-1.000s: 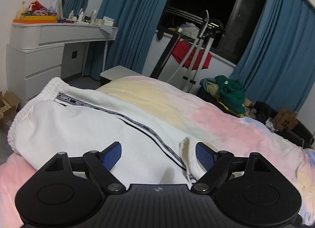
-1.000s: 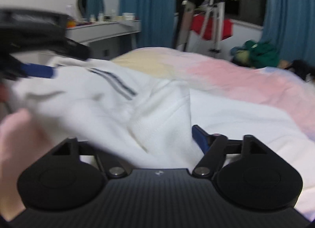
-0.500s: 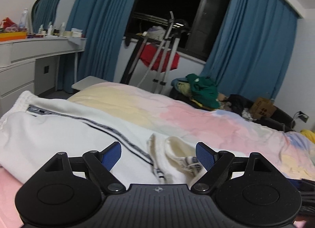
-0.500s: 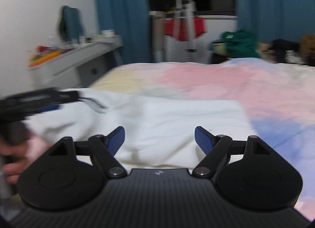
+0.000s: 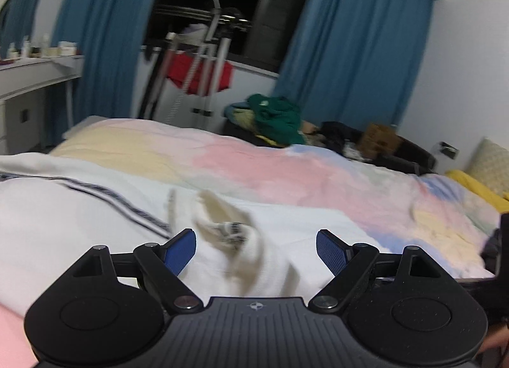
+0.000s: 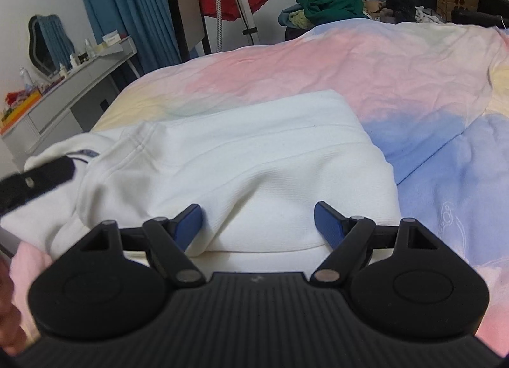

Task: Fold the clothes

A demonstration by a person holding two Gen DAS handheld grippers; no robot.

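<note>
Bed (image 6: 366,59) carries the white pants (image 6: 254,158), near-left, folded over once. Mid-fold, between grasps by my read. Left gripper (image 5: 256,248) spread wide, holding nothing, above a loose cuff (image 5: 229,228). Right gripper (image 6: 257,220) also released, at the near edge. Next: pinch the cuff end, carry it across.

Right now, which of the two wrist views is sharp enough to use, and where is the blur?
Left wrist view: motion-smeared; the white garment and its crumpled cuff streak between the open left claw, and the curtains are soft. Right wrist view: mostly crisp on the folded garment and pastel bedspread; only the other tool at the left edge is blurred. Both show fisheye bending.
</note>
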